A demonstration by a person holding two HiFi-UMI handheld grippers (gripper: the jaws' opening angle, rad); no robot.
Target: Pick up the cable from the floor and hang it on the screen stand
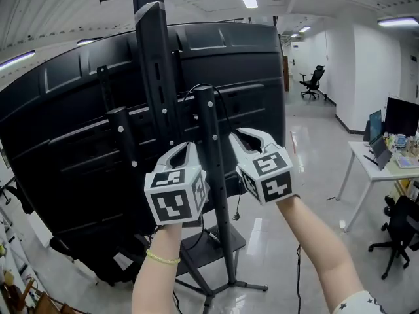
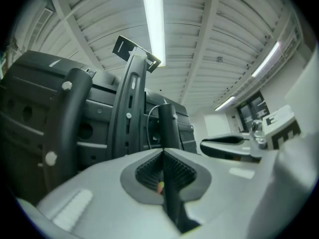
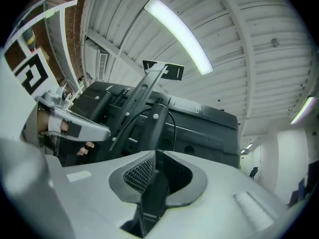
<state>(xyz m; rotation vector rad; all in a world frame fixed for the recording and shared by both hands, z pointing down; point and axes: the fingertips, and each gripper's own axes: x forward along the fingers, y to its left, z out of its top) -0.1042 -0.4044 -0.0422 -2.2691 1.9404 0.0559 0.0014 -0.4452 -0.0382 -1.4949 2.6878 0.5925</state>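
The back of the big black screen (image 1: 78, 129) fills the head view, carried on a stand with a tall black post (image 1: 211, 149). A thin cable (image 1: 224, 106) loops over the top of that post and trails down beside it. My left gripper (image 1: 190, 146) is held just left of the post, its jaws shut with nothing in them (image 2: 163, 151). Just right of the post is my right gripper (image 1: 239, 133), its jaws a little apart and empty (image 3: 155, 154). The cable loop (image 3: 171, 117) hangs ahead of them, untouched.
The stand's flat base and legs (image 1: 229, 281) spread on the glossy floor below my arms. A white desk (image 1: 373, 169) with monitors and an office chair (image 1: 399, 234) stand at the right. Another chair (image 1: 314, 82) is far down the aisle.
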